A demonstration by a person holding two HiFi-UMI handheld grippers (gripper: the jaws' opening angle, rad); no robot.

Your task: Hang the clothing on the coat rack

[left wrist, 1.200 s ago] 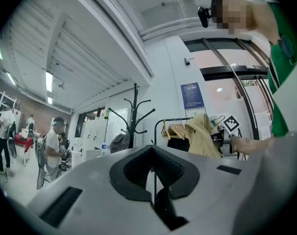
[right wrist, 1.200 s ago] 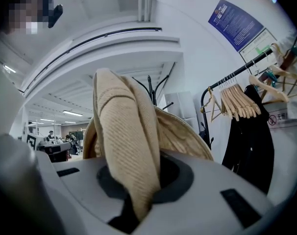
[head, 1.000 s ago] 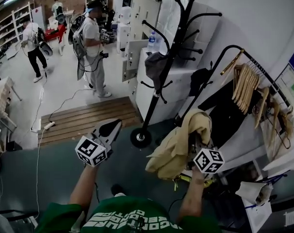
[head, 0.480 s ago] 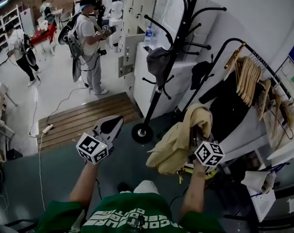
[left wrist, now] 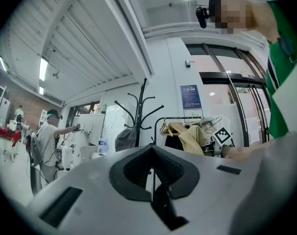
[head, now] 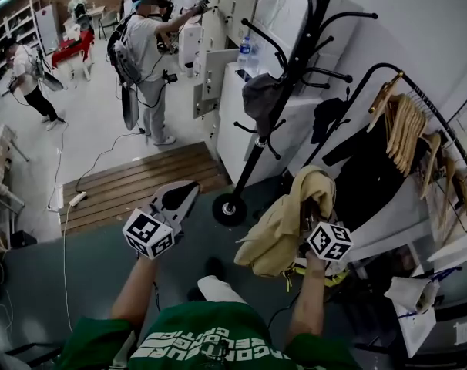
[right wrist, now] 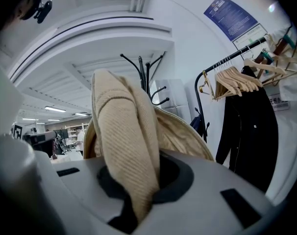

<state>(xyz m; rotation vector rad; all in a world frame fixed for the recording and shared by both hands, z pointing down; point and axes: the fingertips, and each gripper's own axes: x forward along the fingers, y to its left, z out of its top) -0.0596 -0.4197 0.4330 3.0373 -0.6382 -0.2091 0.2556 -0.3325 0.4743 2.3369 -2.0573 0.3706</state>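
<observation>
While my right gripper (head: 314, 220) stays clamped on the beige garment (head: 283, 226), the load itself has changed little over the last second. A thick ribbed fold still runs down between the jaws, which close narrowly on it. The rest of the cloth heaps over the top of the gripper and hangs off its left side in a loose bundle, clear of the floor. What has changed is small: the bundle has eased a touch closer to the coat rack (head: 264, 129), and the grip has not shifted at all.

My left gripper (head: 178, 197) is out to the left of the garment. Its jaws are all but together and hold nothing. It has drifted only slightly.

The rack stands ahead of my right gripper and to its left, with its round base (head: 228, 209) just beyond the hanging cloth. Its hooks branch well above the height I am carrying at, and a dark grey item (head: 260, 95) already hangs on one of them. To the right of the gripper is a rail of wooden hangers (head: 407, 122) with a black coat (head: 364, 176) on it.

I judge that the carry is nearly done but the hanging has not begun. The garment must go up to a free hook, and my empty left gripper could spread the collar.
</observation>
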